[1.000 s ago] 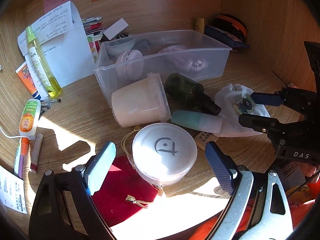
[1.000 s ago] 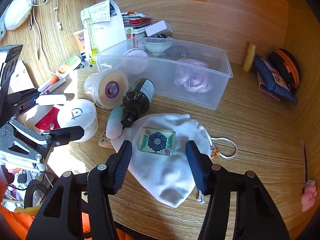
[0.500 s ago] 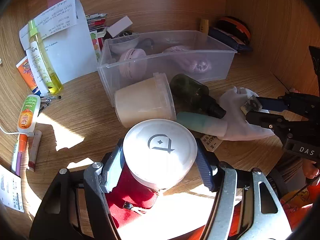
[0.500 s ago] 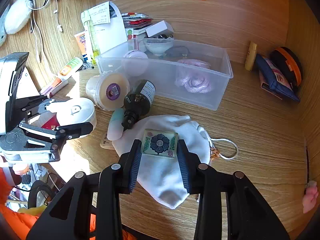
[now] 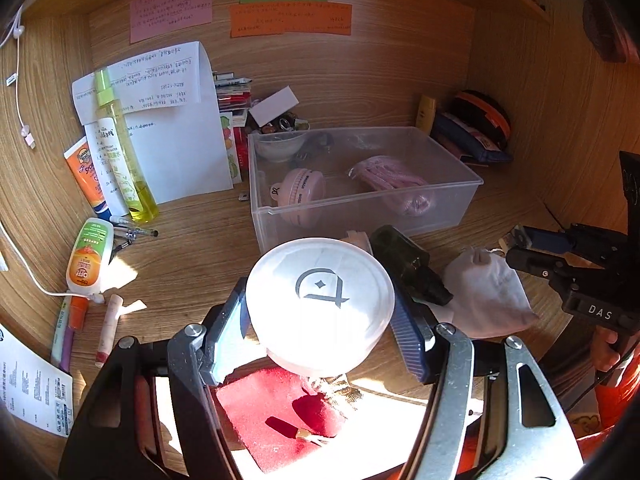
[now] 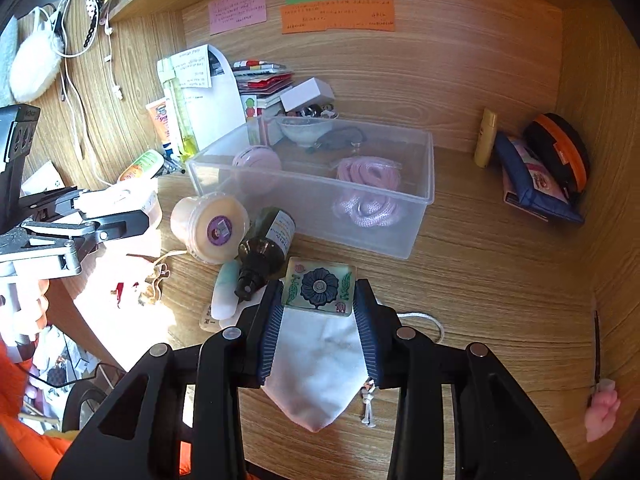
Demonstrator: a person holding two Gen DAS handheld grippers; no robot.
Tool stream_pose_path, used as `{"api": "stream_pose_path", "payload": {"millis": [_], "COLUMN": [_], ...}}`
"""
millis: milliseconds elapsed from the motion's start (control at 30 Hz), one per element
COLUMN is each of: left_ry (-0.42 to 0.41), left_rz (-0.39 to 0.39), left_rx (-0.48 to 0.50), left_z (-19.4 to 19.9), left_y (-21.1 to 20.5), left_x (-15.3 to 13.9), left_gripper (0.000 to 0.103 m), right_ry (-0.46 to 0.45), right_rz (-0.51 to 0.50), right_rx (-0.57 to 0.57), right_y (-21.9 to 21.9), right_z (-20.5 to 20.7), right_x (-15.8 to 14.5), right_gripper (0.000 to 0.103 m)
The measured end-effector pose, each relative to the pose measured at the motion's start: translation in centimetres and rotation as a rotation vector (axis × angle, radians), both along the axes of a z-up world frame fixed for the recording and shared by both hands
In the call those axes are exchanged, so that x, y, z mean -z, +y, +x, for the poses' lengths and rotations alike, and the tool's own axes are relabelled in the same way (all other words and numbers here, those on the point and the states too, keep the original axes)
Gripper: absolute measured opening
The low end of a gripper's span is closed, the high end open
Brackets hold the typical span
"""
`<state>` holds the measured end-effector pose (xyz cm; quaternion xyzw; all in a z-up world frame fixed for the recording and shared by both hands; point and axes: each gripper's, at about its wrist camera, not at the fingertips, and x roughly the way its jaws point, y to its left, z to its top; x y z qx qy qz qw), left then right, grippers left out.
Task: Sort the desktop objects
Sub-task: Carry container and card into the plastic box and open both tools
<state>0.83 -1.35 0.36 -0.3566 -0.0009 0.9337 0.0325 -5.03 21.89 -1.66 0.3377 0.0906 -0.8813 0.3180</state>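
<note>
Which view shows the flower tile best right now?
The right wrist view: the flower tile faces the camera, pinched in the right gripper above the white pouch. The left wrist view shows only its edge.

White round jar [image 5: 320,304]; blue-flowered green tile [image 6: 320,286]; clear bin [image 6: 416,216]

Left gripper [image 5: 320,332]: a second back its jaws stood wide around the white jar [image 5: 320,304]; they closed onto its sides and the jar was lifted off the red cloth [image 5: 280,412], its base now clear above it.

Right gripper [image 6: 318,312]: jaws stood apart either side of the floral tile [image 6: 320,286] lying on the white pouch [image 6: 316,368]; they closed on its edges and raised it off the pouch.

Pouch: flatter, more spread once the tile left it.
</note>
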Motion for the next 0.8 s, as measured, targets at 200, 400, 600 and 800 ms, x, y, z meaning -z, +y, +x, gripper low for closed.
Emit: {"api": "stream_pose_path", "payload": {"millis": [200, 400, 600, 800], "left_ry": [0.008, 0.032, 0.038, 0.023], "left_rz": [0.016, 0.028, 0.040, 0.037], "left_rx": [-0.020, -0.018, -0.002, 0.036], "left_z": [-1.6, -3.0, -5.3, -8.0], "left_y": [-0.9, -1.1, -0.7, 0.4], "left_x": [-0.9, -2.1, -3.1, -3.4], "left_gripper": [0.065, 0.065, 0.065, 0.065], "right_ry": [0.025, 0.033, 0.034, 0.041], "right_rz": [-0.008, -0.018, -0.034, -0.008], "right_rx": [0.020, 0.018, 0.023, 0.021], "right_y": [0.2, 0.1, -0.4, -1.4], "right_z": [-1.6, -3.6, -5.9, -7.9], "right_x": [-1.3, -2.4, -3.2, -3.7], "right_gripper": [0.033, 0.033, 0.033, 0.033]}}
